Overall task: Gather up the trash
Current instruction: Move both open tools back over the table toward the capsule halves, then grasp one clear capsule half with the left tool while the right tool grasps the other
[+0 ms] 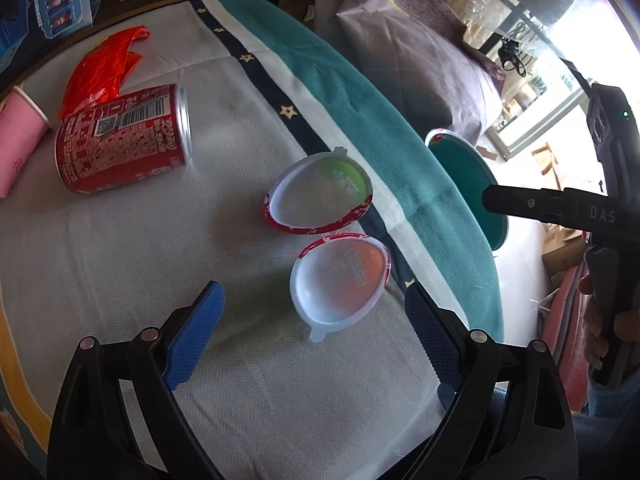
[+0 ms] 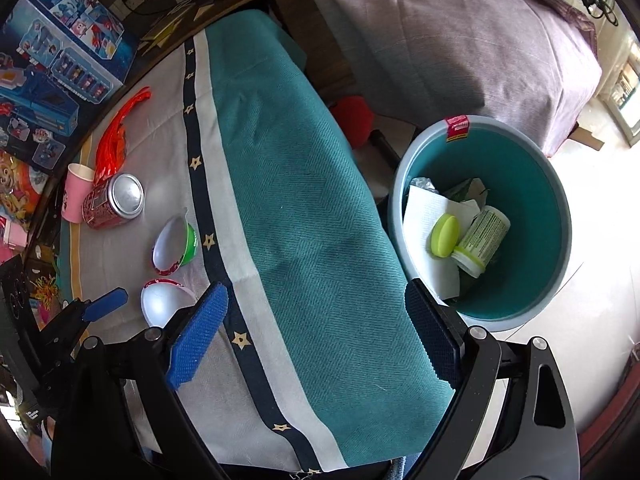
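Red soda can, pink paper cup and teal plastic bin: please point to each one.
Red soda can (image 1: 120,144): left wrist view, printed side wall.
Pink paper cup (image 1: 18,132): left wrist view, side wall.
Teal plastic bin (image 2: 532,200): right wrist view, bare inner wall.

On the cloth-covered table (image 1: 120,260), a soda can (image 1: 124,140) lies on its side toward the far left, touching a paper cup (image 1: 20,136) on its left, with a crumpled foil wrapper (image 1: 104,68) just behind both. Nearer the table's right edge, two open half-shell containers sit one behind the other: the far shell (image 1: 320,194) and the near shell (image 1: 340,284), close together. Toy boxes (image 2: 60,68) stand beyond the table's far left corner. On the floor right of the table stands a bin (image 2: 556,216), holding a bottle (image 2: 484,236), a round lid (image 2: 444,236) left of it, and tissue paper (image 2: 428,208) beneath. A covered bed (image 2: 460,40) lies behind the bin.
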